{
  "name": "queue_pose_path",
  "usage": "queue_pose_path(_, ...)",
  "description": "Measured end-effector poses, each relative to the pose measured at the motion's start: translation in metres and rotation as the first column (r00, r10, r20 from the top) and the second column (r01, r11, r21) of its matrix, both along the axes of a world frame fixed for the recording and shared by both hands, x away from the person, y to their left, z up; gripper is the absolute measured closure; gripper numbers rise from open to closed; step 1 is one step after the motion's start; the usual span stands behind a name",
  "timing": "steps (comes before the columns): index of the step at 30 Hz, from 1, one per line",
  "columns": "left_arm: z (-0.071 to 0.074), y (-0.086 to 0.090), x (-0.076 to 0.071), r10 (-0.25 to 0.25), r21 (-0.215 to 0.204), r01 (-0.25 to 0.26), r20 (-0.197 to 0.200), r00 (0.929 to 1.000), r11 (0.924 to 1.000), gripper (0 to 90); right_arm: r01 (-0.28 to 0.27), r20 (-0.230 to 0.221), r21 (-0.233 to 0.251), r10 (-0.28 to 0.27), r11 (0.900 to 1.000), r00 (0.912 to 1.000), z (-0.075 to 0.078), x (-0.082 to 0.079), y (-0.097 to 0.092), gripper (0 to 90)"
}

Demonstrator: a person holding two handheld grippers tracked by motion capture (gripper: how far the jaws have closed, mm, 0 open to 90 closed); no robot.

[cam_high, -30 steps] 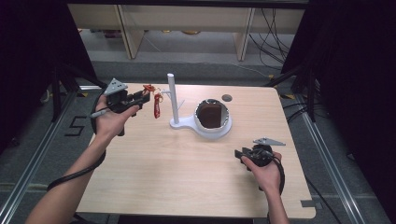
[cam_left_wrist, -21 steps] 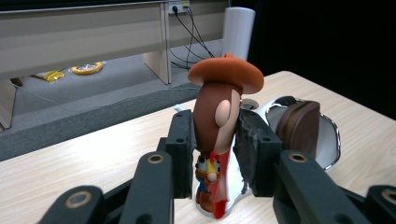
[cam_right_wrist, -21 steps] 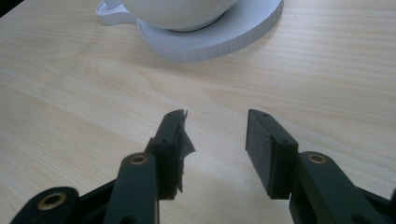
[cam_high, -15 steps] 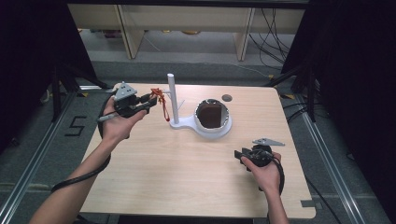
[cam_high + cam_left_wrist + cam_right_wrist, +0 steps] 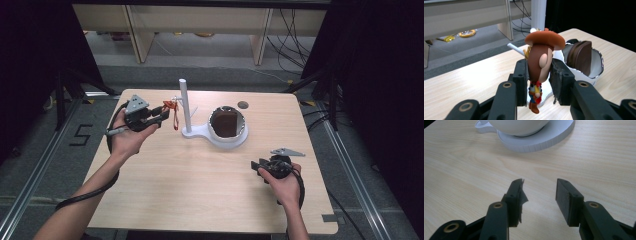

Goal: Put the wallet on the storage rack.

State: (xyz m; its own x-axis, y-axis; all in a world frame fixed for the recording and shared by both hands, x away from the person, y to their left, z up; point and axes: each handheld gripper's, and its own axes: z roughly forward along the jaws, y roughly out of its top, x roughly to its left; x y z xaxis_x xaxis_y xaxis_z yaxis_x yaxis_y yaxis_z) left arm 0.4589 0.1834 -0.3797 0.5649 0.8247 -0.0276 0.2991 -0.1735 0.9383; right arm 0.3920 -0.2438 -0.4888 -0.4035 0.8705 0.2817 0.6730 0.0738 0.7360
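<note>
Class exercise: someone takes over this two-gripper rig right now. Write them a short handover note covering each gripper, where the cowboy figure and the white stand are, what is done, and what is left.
Left gripper: shut on the cowboy figure, clamped at its head, held in the air just left of the post.
Right gripper: open, nothing between its jaws, low over the table near the right front edge.
White stand: at the table's middle back, upright post with a small peg, white bowl with brown discs on its base.
Done: figure picked up and brought to the post.
Left: probably hang the figure on the peg, then release; not yet hung.
</note>
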Motion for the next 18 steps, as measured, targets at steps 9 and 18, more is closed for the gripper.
queue_pose_path(9,-0.015,-0.002,0.000,-0.004,0.020,0.005,-0.036,0.9994,0.9998,67.3,0.006,-0.014,-0.022,-0.006,0.9998,0.9999,0.000,0.000,0.000,57.7)
queue_pose_path(18,-0.028,-0.008,0.002,-0.014,0.037,0.017,-0.069,0.9975,0.9992,67.2,-0.017,0.020,-0.037,0.018,0.9992,0.9996,-0.001,0.001,-0.003,57.6)
